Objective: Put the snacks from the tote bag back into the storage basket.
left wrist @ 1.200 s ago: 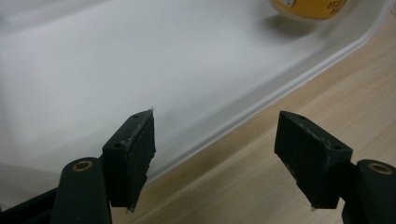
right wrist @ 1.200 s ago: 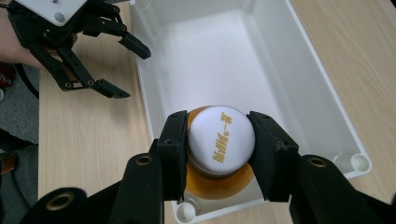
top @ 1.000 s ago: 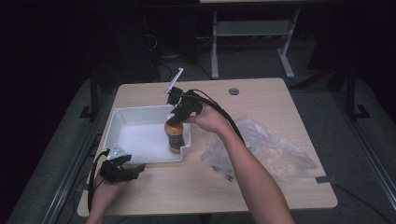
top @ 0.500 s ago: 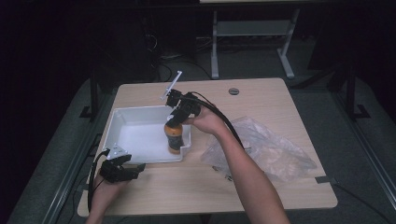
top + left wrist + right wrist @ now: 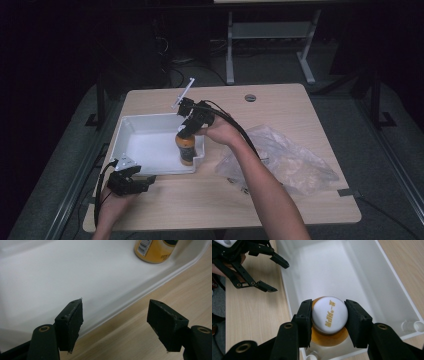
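An orange drink bottle (image 5: 187, 149) with a white cap (image 5: 329, 314) stands upright in the near right corner of a white plastic bin (image 5: 145, 145). My right gripper (image 5: 189, 131) comes down from above, its jaws shut on the cap. In the right gripper view the two black pads press both sides of the cap. My left gripper (image 5: 145, 183) rests low on the table by the bin's near left corner, open, with nothing between its jaws. The left gripper view shows the bottle's base (image 5: 155, 250) inside the bin (image 5: 50, 277).
A crumpled clear plastic bag (image 5: 285, 157) lies on the wooden table (image 5: 280, 105) to the right of the bin. A cable hole (image 5: 250, 97) sits near the table's far edge. A metal frame (image 5: 270, 40) stands on the dark floor beyond.
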`<state>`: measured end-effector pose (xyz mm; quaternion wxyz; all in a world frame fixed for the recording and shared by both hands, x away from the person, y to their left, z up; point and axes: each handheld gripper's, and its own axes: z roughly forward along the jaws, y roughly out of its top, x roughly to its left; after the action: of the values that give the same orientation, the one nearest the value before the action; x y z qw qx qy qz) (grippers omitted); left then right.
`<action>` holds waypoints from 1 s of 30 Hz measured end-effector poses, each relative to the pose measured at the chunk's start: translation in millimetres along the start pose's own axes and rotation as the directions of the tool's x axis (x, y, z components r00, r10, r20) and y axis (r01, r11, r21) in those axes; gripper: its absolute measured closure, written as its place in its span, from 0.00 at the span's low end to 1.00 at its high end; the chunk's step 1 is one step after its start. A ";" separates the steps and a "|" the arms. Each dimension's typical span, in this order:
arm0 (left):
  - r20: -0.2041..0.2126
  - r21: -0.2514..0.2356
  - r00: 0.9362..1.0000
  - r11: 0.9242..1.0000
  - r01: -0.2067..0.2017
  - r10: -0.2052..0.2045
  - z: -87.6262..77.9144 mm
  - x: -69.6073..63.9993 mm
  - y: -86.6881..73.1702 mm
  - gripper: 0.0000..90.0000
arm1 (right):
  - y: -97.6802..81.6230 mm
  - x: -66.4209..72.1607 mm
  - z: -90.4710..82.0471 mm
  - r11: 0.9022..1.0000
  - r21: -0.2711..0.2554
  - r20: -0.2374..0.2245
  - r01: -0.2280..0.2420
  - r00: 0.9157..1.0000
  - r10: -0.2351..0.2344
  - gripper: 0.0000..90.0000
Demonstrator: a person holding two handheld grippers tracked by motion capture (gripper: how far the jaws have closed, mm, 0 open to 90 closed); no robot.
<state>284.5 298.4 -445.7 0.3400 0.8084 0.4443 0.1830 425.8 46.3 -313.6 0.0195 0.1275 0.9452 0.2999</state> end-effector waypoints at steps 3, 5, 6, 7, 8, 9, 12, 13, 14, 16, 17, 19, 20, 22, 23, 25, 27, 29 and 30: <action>0.000 -0.002 1.000 1.000 0.004 -0.004 0.1 0.0 -0.1 0.32 | -0.2 -0.2 -0.2 1.000 0.002 -0.004 -0.002 1.000 0.002 0.64; 0.000 -0.003 1.000 1.000 0.005 -0.005 0.3 -0.1 -0.1 0.32 | -0.4 -0.2 -0.5 1.000 0.001 -0.007 -0.002 1.000 0.002 0.64; 0.000 -0.003 1.000 1.000 0.005 -0.005 0.3 -0.1 0.0 0.32 | -0.6 -0.3 -0.5 1.000 0.000 -0.012 -0.005 1.000 0.005 0.63; -0.001 -0.002 1.000 1.000 0.001 -0.001 0.4 0.1 0.1 0.32 | -0.7 -0.3 -0.5 1.000 0.001 -0.012 -0.005 1.000 0.005 0.63; 0.000 0.000 1.000 1.000 0.003 -0.003 0.6 0.0 0.1 0.32 | -0.8 -0.2 -0.5 1.000 0.002 -0.011 -0.005 1.000 0.005 0.63; -0.001 0.000 1.000 1.000 0.001 -0.001 0.7 0.2 0.1 0.32 | -1.1 -0.1 -0.7 1.000 0.008 -0.013 -0.013 1.000 0.014 0.63; -0.002 0.000 1.000 1.000 0.006 -0.006 1.0 0.5 -0.2 0.32 | -2.3 -0.9 -1.1 1.000 0.019 -0.011 -0.022 1.000 0.022 0.57; -0.002 -0.001 1.000 1.000 0.007 -0.007 1.1 0.6 -0.2 0.32 | -3.1 -1.4 -1.3 0.999 0.019 -0.014 -0.030 0.999 0.030 0.54; -0.002 0.000 1.000 1.000 0.007 -0.007 1.1 0.7 -0.2 0.32 | -3.8 -2.3 -1.7 0.999 0.016 -0.014 -0.034 0.999 0.035 0.51; -0.002 0.003 1.000 1.000 0.004 -0.004 1.2 0.7 -0.2 0.32 | -5.5 -3.7 -2.9 0.999 0.011 -0.019 -0.047 0.999 0.047 0.48; -0.002 0.002 1.000 1.000 0.004 -0.004 1.4 0.5 -0.2 0.32 | -6.2 -4.3 -3.6 0.999 0.006 -0.020 -0.052 0.998 0.052 0.47; 0.000 -0.004 1.000 1.000 0.006 -0.006 1.8 -0.1 -0.1 0.32 | -7.5 -5.8 -5.5 0.998 -0.009 -0.028 -0.059 0.998 0.059 0.44; -0.001 -0.003 1.000 1.000 0.005 -0.005 1.6 0.0 0.1 0.32 | -7.9 -5.8 -6.4 0.998 -0.014 -0.027 -0.063 0.998 0.062 0.43; -0.001 -0.005 1.000 1.000 0.010 -0.010 1.3 -0.1 0.1 0.32 | -8.6 -6.1 -8.4 0.997 -0.024 -0.031 -0.075 0.997 0.074 0.41; -0.001 -0.005 1.000 1.000 0.010 -0.010 1.3 -0.1 0.1 0.32 | -8.6 -6.1 -8.4 0.997 -0.024 -0.031 -0.075 0.997 0.074 0.41; -0.002 -0.008 1.000 1.000 0.011 -0.011 1.1 0.4 0.0 0.32 | -10.8 -8.0 -10.9 0.994 -0.041 -0.053 -0.099 0.994 0.097 0.37; -0.002 -0.007 1.000 1.000 0.012 -0.012 1.2 0.5 0.0 0.32 | -12.0 -8.7 -12.2 0.994 -0.044 -0.054 -0.102 0.994 0.100 0.36; -0.002 -0.007 1.000 1.000 0.011 -0.012 1.2 0.4 0.0 0.32 | -13.1 -9.2 -13.8 0.994 -0.053 -0.054 -0.100 0.994 0.097 0.35; -0.001 -0.008 1.000 1.000 0.010 -0.010 1.1 0.4 0.1 0.32 | -13.6 -9.2 -14.5 0.993 -0.058 -0.055 -0.101 0.994 0.098 0.35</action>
<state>285.5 298.2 -446.4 0.3439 0.8046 0.4478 0.1836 429.9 25.1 -309.9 -0.0161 0.1662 0.9283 0.3322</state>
